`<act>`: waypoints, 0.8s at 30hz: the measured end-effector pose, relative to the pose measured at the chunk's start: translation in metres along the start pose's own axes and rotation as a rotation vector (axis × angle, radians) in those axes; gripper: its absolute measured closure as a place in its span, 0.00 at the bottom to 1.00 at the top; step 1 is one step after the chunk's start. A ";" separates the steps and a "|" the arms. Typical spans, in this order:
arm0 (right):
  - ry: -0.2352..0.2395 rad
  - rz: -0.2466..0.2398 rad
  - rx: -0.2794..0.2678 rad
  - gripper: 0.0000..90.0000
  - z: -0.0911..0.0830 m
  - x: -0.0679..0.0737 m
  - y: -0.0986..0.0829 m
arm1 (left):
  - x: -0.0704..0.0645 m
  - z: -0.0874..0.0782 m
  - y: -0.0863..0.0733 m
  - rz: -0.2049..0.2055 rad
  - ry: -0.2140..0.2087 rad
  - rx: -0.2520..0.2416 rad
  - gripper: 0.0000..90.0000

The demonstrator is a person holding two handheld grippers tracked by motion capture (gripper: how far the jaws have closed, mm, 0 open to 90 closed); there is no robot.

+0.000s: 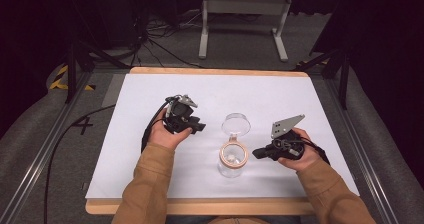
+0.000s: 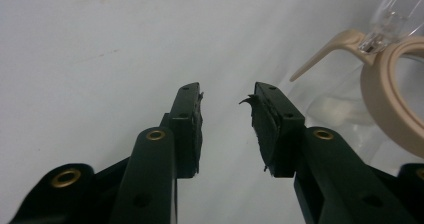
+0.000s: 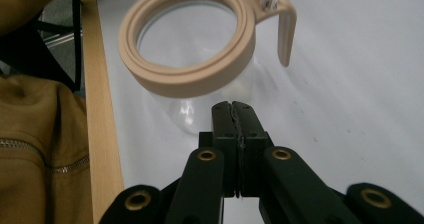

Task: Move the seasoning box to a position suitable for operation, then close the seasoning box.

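A "4" (image 1: 83, 125) is marked in black on the grey floor left of the table; no brand or label can be made out on the jar itself, though the glass is pretty blurry up close. The jar (image 1: 233, 160) is clear glass with a beige ring round its mouth, and its clear hinged lid (image 1: 236, 124) is flipped open behind it. A beige tab (image 3: 285, 33) is seen sticking down from the ring at the hinge. Something pale sits in the bottom, hard to tell what. The jar is stood upright on the white sheet (image 1: 280, 99), near the front edge, between the two hands. The left gripper (image 2: 226, 109) is held just beside the jar with jaws parted, nothing gripped. The right gripper (image 3: 234, 111) is pointed at the jar, jaws pressed together on nothing
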State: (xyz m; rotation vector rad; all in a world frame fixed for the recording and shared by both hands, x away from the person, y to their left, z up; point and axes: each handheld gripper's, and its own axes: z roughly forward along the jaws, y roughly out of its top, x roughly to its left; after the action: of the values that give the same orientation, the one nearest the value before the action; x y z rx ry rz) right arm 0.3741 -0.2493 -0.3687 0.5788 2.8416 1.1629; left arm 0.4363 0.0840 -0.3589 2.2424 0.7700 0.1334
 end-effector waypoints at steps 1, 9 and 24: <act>-0.001 0.001 -0.010 1.00 -0.003 0.001 0.001 | -0.001 0.000 0.002 0.004 -0.005 0.001 0.73; 0.004 -0.006 -0.083 1.00 -0.007 0.015 0.013 | -0.010 0.005 0.014 0.018 -0.023 -0.024 0.77; -0.010 0.019 -0.213 1.00 -0.001 0.021 0.016 | -0.026 0.012 0.030 0.028 -0.080 -0.136 0.91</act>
State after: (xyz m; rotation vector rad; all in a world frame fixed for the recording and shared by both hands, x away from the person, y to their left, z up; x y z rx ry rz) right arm 0.3599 -0.2324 -0.3539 0.5976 2.6614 1.4370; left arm 0.4334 0.0452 -0.3434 2.1167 0.6664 0.1056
